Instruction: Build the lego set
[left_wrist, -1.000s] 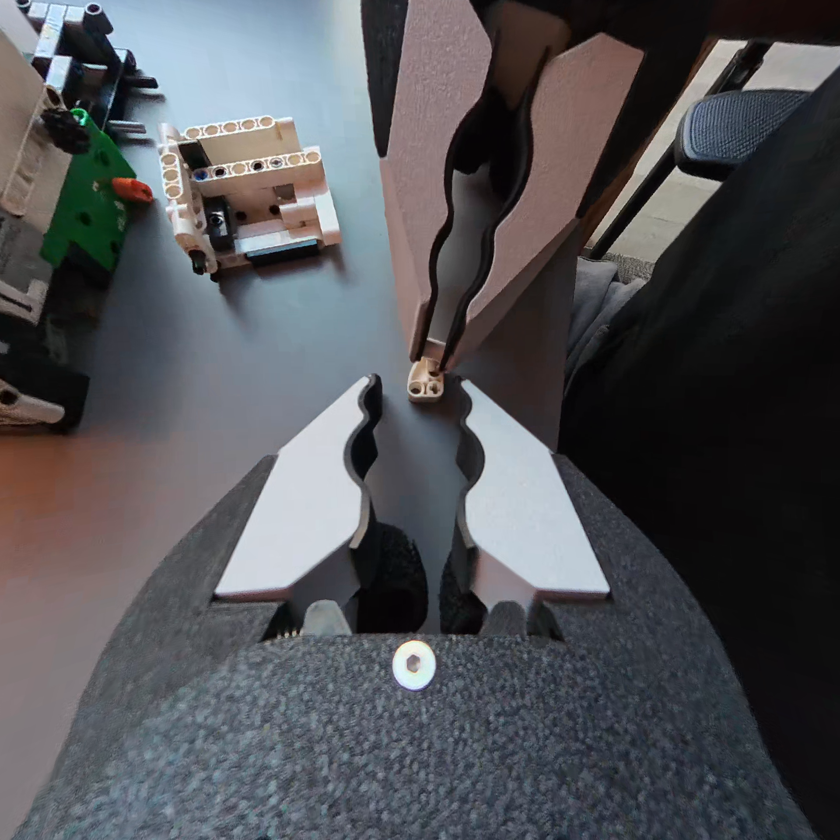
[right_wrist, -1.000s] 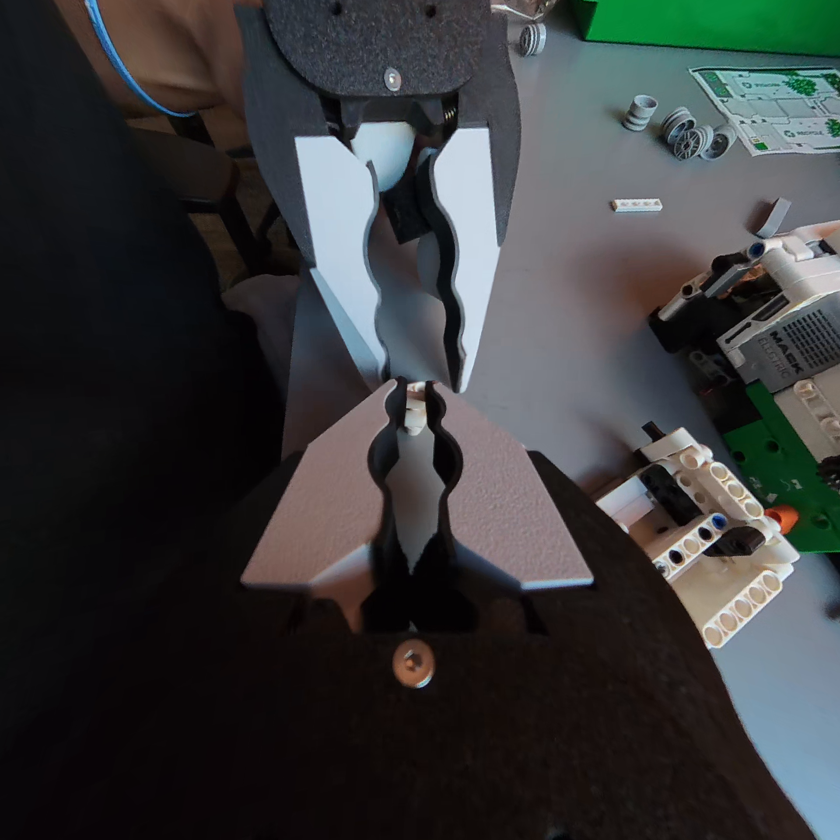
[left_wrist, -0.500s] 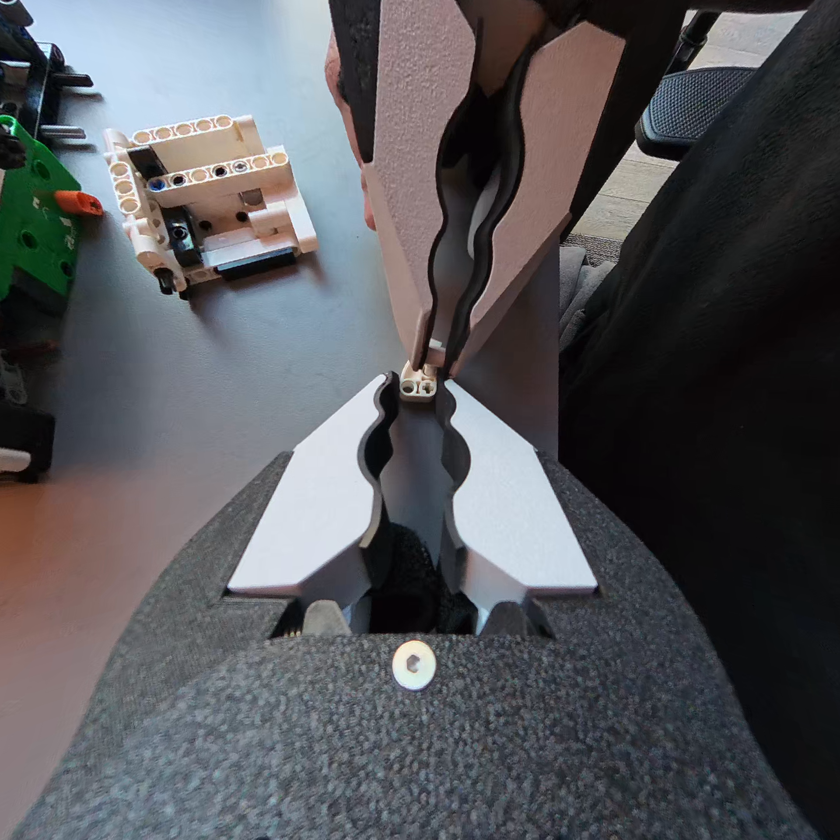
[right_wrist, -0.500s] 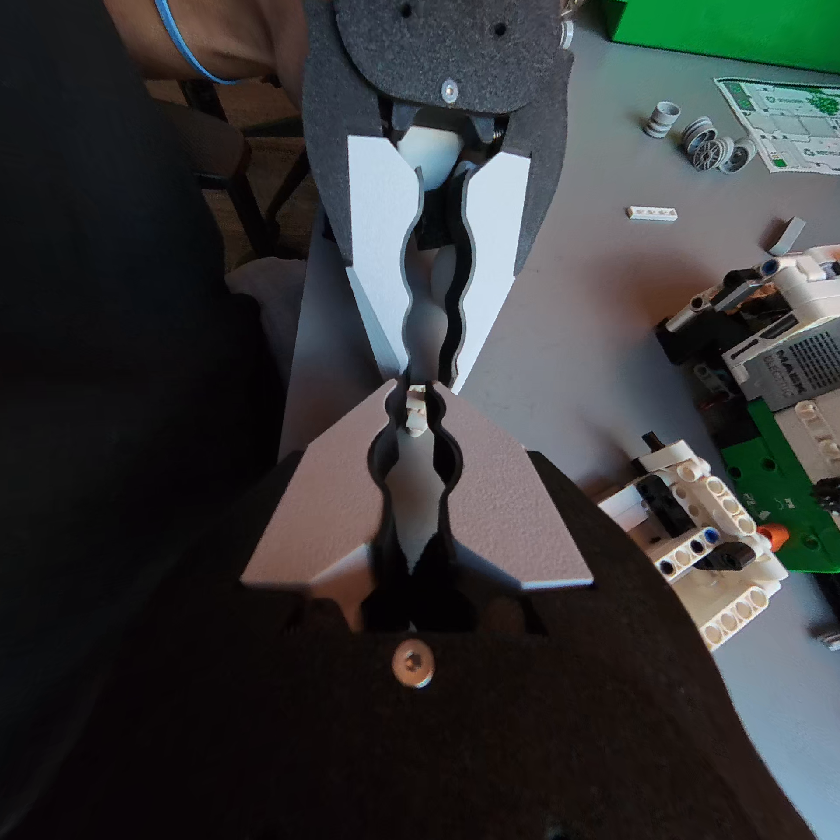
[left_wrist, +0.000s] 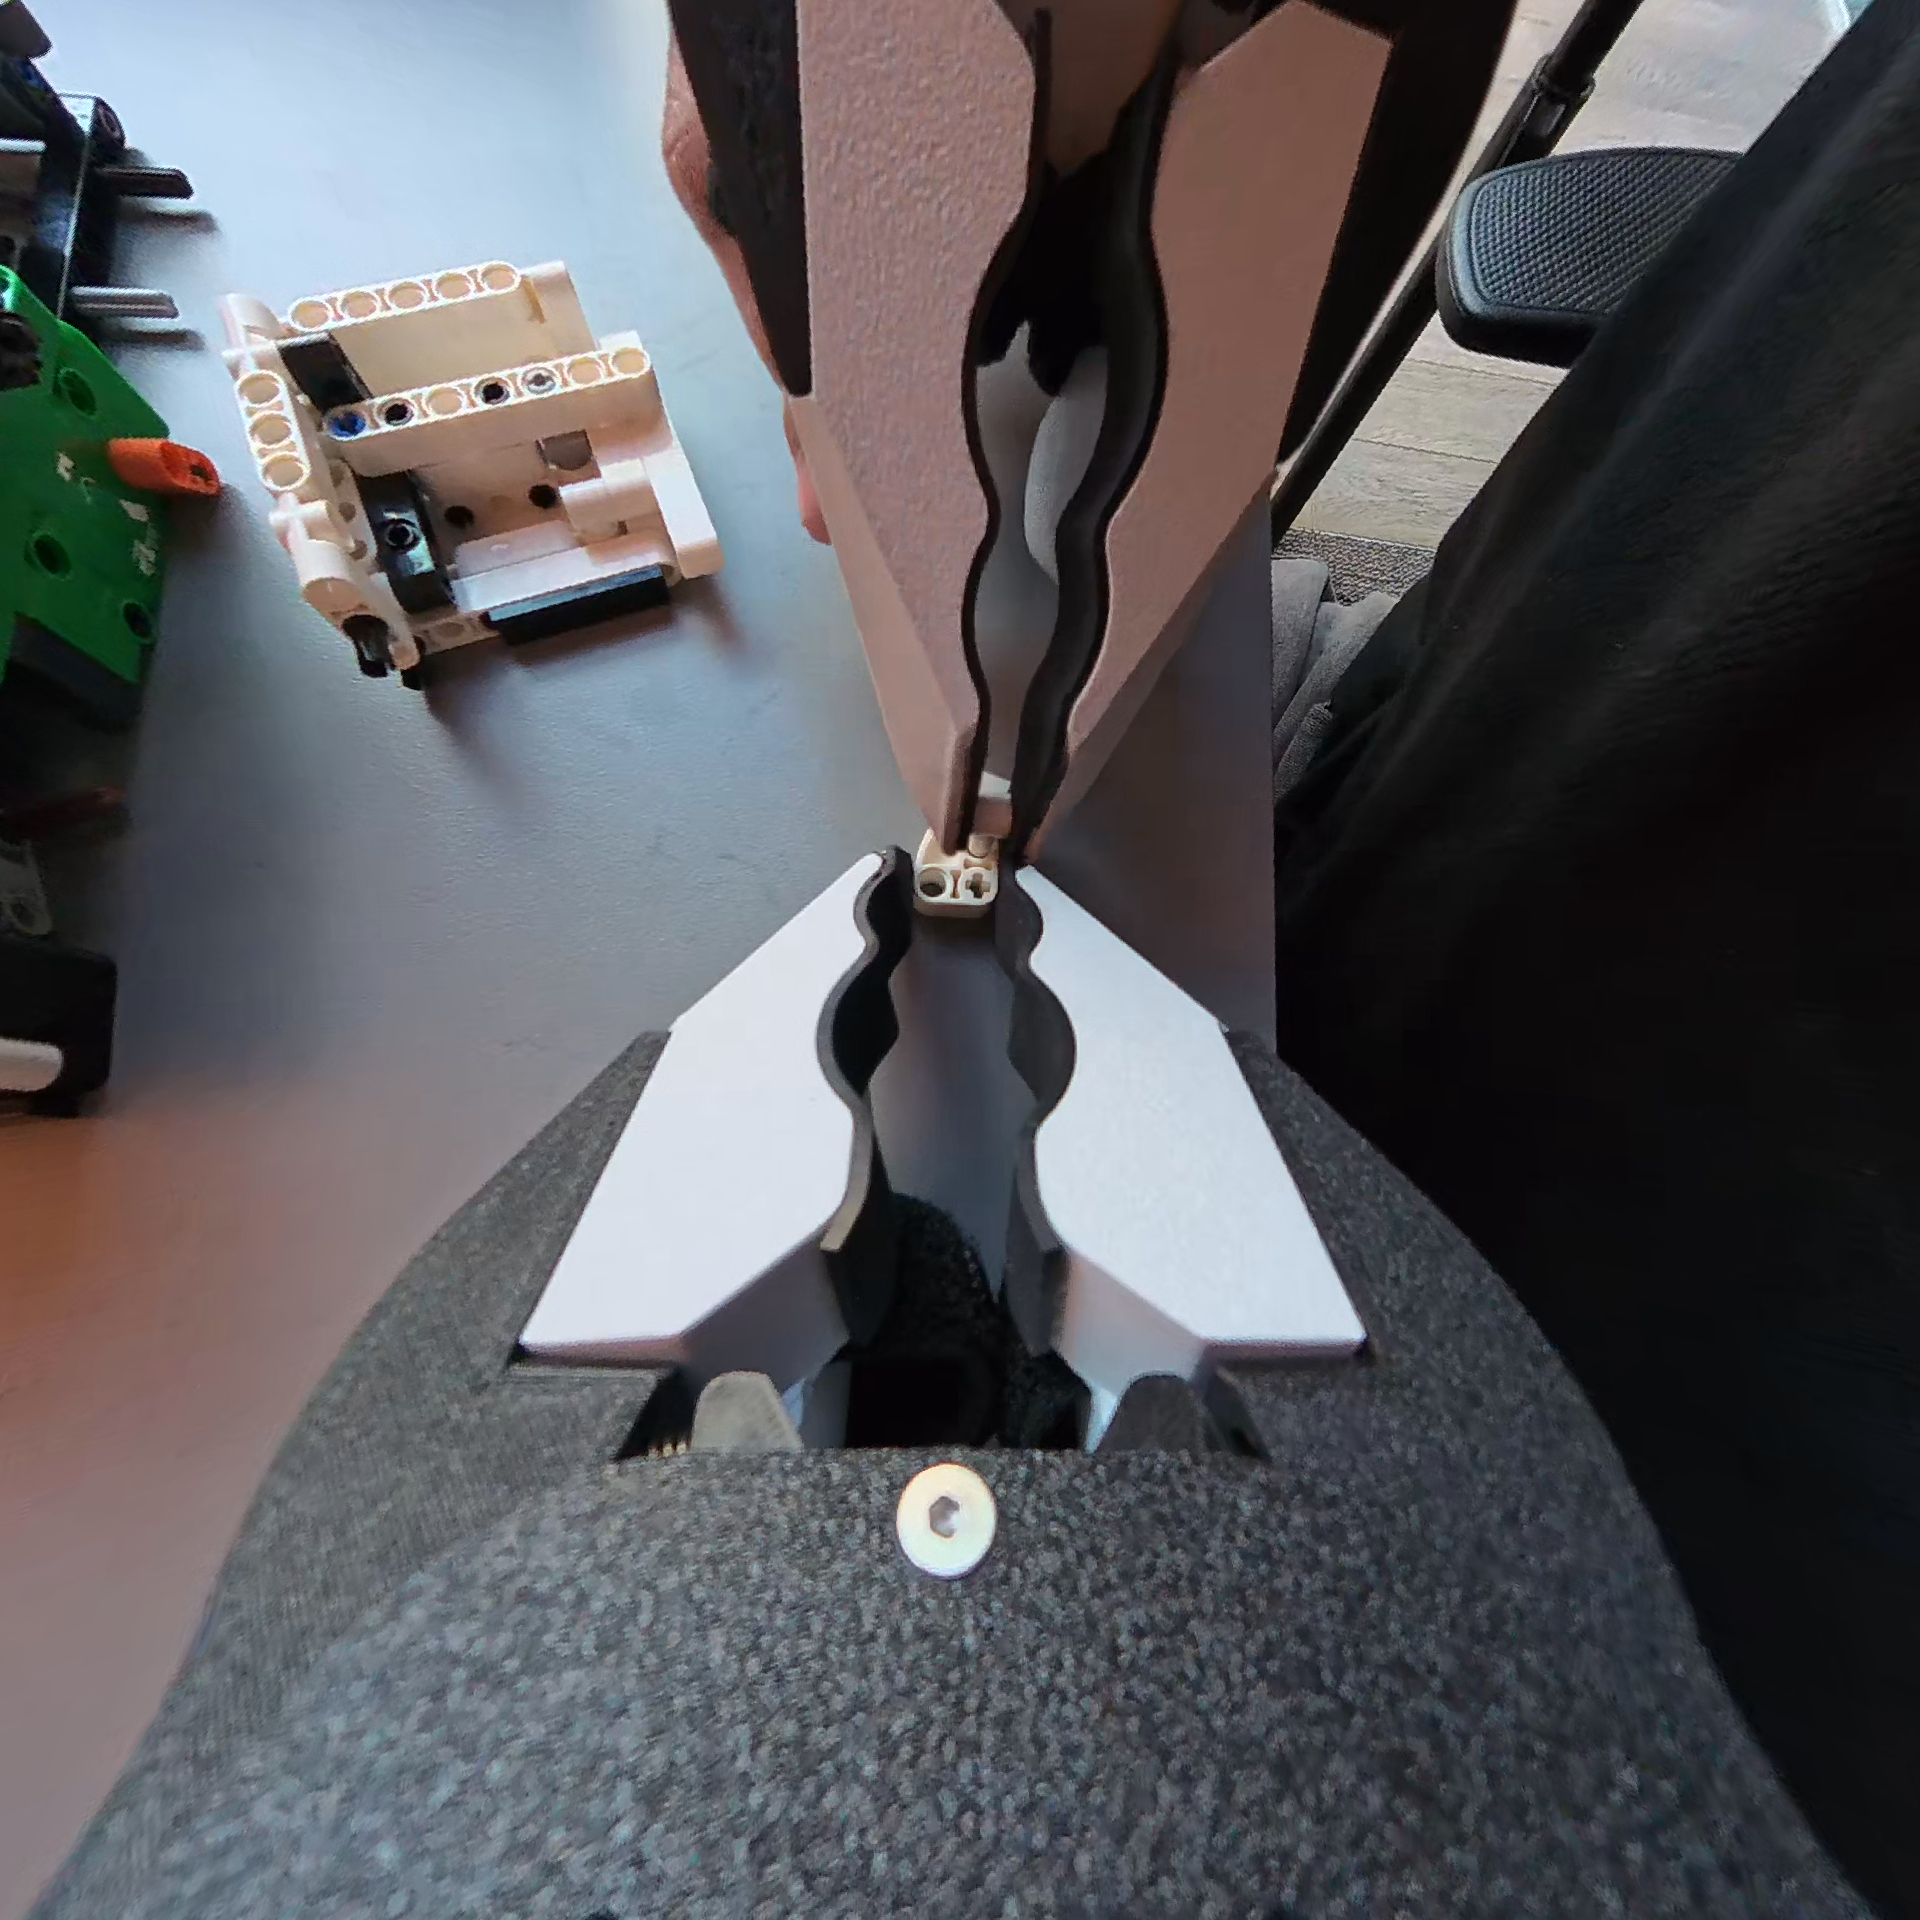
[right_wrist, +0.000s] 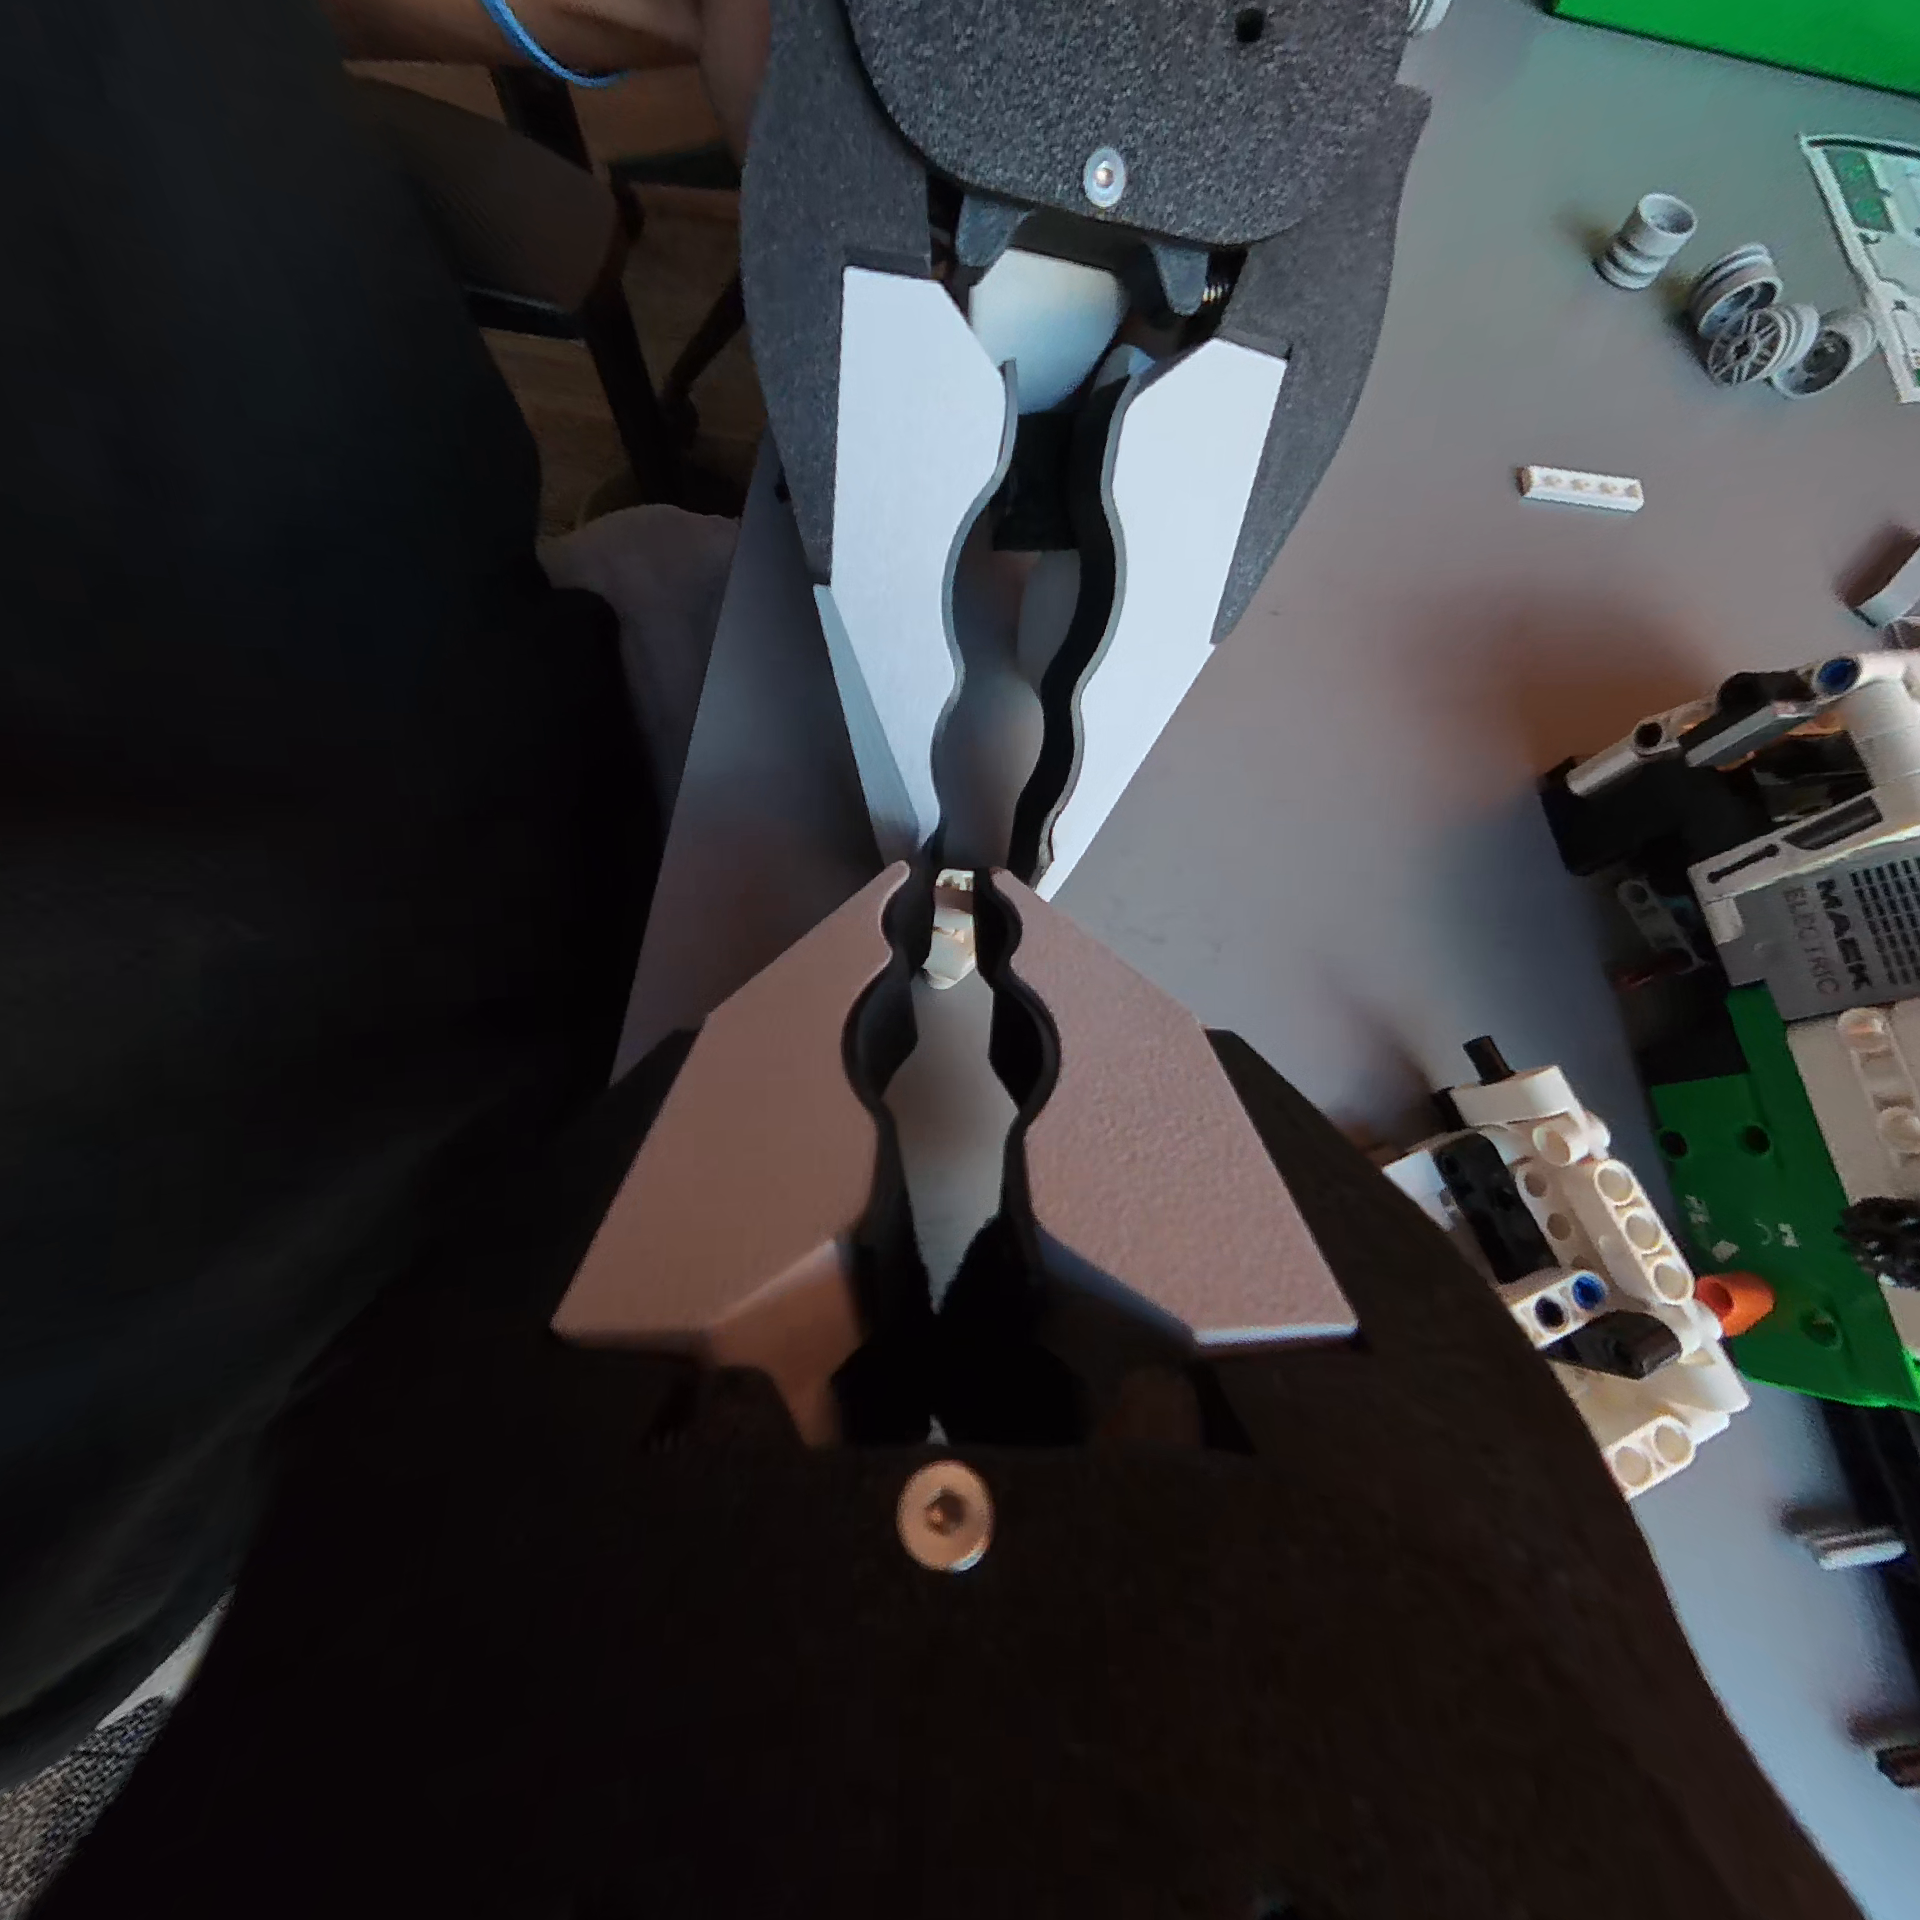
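A small white connector piece (left_wrist: 956, 883) is held above the table's near edge. My right gripper (left_wrist: 992, 821) comes down from the top of the left wrist view, and its brownish fingers are shut on the piece's upper part. My left gripper (left_wrist: 956, 873) has its white fingers closed against the piece's lower end. In the right wrist view my right gripper (right_wrist: 951, 894) pinches the piece (right_wrist: 951, 935), and my left gripper (right_wrist: 982, 852) meets it tip to tip from above.
A white beam sub-assembly (left_wrist: 468, 468) lies on the grey table (left_wrist: 520, 831), also seen in the right wrist view (right_wrist: 1558, 1278). A green-plated model (right_wrist: 1818, 1195) sits beside it. Grey wheels (right_wrist: 1756, 322), a white plate (right_wrist: 1579, 485) and a leaflet (right_wrist: 1870, 208) lie farther off. A chair (left_wrist: 1558, 270) stands off the table edge. Less than 4 cm separates the two grippers' tips.
My left gripper moved up to the white piece and closed from wide open onto it. My right gripper kept its hold. Both grippers shifted slightly toward the sub-assembly.
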